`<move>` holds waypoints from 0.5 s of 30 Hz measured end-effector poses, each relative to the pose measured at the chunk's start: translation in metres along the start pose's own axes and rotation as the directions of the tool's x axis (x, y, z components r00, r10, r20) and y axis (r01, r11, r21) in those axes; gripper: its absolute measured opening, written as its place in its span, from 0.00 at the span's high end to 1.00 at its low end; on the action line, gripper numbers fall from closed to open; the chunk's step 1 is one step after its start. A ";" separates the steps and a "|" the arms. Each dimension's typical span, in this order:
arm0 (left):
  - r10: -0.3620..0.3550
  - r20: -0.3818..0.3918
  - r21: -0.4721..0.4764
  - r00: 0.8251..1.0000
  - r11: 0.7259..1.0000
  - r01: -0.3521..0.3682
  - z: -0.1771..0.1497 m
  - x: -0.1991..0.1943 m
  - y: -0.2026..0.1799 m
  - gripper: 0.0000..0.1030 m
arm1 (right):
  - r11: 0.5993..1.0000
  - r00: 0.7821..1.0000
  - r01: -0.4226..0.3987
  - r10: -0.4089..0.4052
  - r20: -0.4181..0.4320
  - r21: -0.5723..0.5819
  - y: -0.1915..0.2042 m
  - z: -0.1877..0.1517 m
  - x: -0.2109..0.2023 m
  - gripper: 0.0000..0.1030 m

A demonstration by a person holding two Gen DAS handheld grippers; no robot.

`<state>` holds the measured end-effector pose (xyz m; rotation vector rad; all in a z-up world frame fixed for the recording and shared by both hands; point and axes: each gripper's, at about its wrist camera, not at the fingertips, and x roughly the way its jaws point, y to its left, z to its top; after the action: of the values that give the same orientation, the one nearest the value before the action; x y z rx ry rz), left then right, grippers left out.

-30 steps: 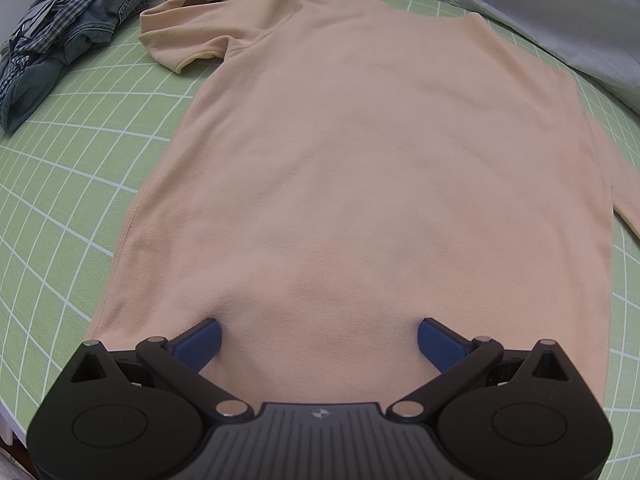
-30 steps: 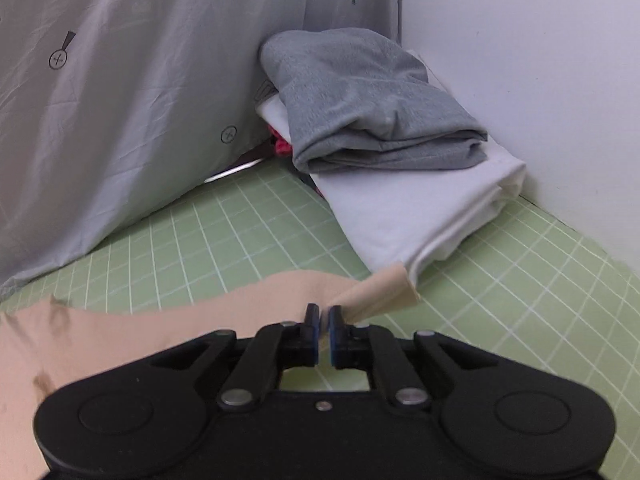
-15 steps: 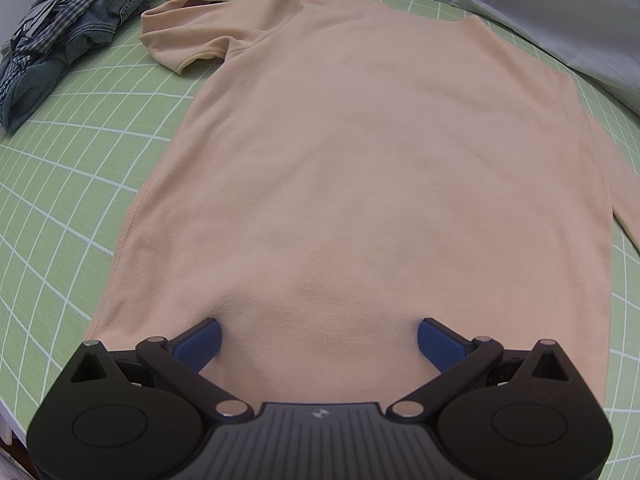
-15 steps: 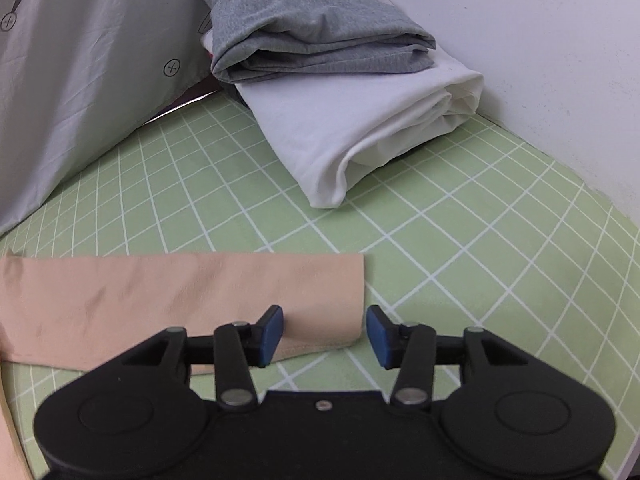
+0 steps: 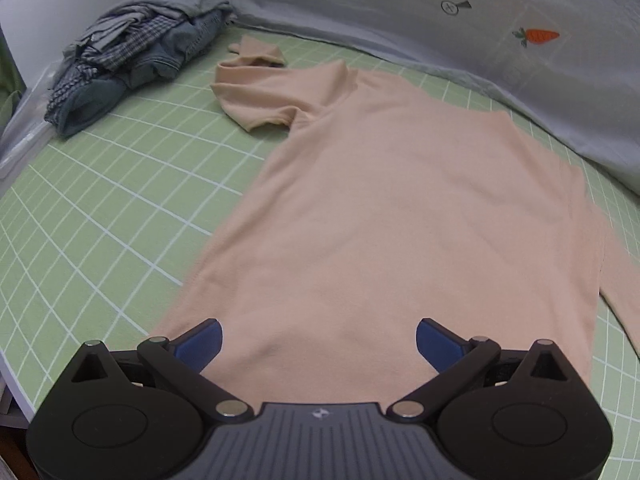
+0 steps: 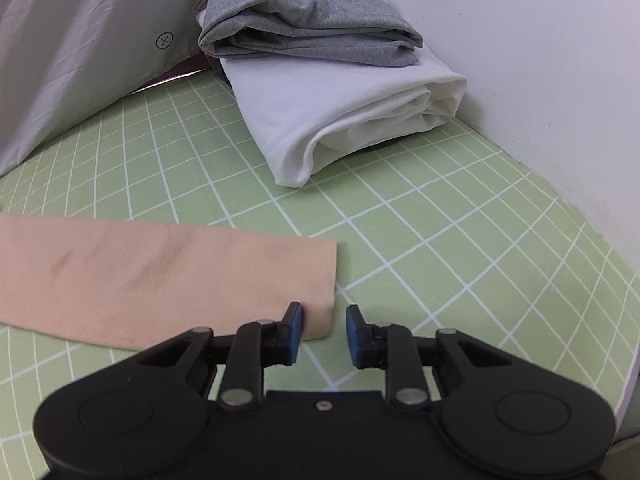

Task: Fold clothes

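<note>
The peach t-shirt [image 5: 400, 208] is lying flat on the green grid mat [image 5: 100, 208]. The left gripper [image 5: 318, 346] is hanging wide open over its hem, gripping nothing. The right gripper [image 6: 323, 336] has just been closing, though it's sitting unclamped at the sleeve [image 6: 160, 276] corner, near the folded clothes stack [image 6: 320, 80].

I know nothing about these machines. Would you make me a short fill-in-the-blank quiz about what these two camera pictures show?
1. The peach T-shirt lies flat on a green mat marked with a white ____.
2. On the folded white garment rests a folded ____ one.
3. The pale sheet behind the shirt carries a small orange ____.
4. The left tool's blue pads stand wide ____.

Missing words: grid; grey; carrot; apart
</note>
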<state>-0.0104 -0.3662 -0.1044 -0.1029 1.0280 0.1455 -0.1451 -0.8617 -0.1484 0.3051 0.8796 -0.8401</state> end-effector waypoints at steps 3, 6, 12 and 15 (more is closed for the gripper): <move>0.028 0.030 0.014 0.999 1.000 -0.028 -0.010 -0.017 0.010 0.01 | 1.000 1.000 0.004 -0.005 -0.009 -0.029 -0.005 -0.006 -0.003 0.77; 0.047 0.030 0.010 0.998 0.999 -0.047 -0.025 -0.032 0.024 0.01 | 0.997 0.999 0.040 -0.041 -0.024 -0.059 -0.008 -0.010 -0.005 0.78; 0.060 0.006 0.014 0.998 0.998 -0.060 -0.043 -0.043 0.055 0.01 | 1.000 0.998 -0.003 0.002 -0.055 -0.013 -0.010 -0.027 -0.022 0.60; 0.060 0.001 0.030 0.998 0.998 -0.060 -0.043 -0.044 0.071 0.01 | 0.999 0.997 -0.037 0.038 -0.066 0.019 0.000 -0.039 -0.036 0.43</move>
<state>-0.0813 -0.3060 -0.0902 -0.0447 1.0329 0.1844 -0.1800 -0.8211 -0.1446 0.3652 0.9258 -0.8070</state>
